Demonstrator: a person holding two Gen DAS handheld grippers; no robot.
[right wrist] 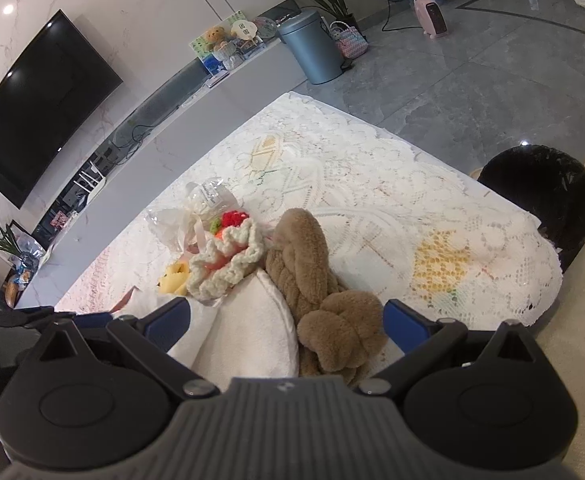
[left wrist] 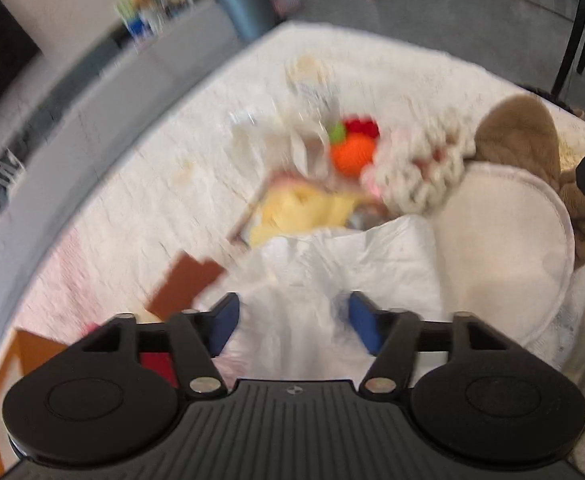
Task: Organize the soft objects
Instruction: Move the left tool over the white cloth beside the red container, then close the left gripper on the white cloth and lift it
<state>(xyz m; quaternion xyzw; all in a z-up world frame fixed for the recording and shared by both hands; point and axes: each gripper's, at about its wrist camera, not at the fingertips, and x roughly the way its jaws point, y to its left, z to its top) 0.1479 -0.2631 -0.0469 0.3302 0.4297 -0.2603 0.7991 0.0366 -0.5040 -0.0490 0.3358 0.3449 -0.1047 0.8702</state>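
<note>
A pile of soft things lies on the white lace tablecloth (right wrist: 372, 168). It holds a crumpled white cloth (left wrist: 332, 264), a cream folded towel (right wrist: 252, 340), a brown plush knotted braid (right wrist: 332, 320) and a cream crochet basket (right wrist: 228, 260). An orange crochet ball (left wrist: 350, 156), a red crochet piece (left wrist: 360, 126) and a yellow item (left wrist: 292, 212) are there too. My left gripper (left wrist: 294, 320) is open, with the white cloth lying between its blue pads; this view is blurred. My right gripper (right wrist: 288, 320) is open, its jaws wide on either side of the towel and the braid's knot.
A clear wrapped bundle (right wrist: 200, 208) lies behind the basket. A brown flat piece (left wrist: 188, 284) sits left of the white cloth. Beyond the table's far edge are a grey floor, a blue-grey bin (right wrist: 312, 48) and a TV console. A dark round seat (right wrist: 544, 208) stands at the table's right corner.
</note>
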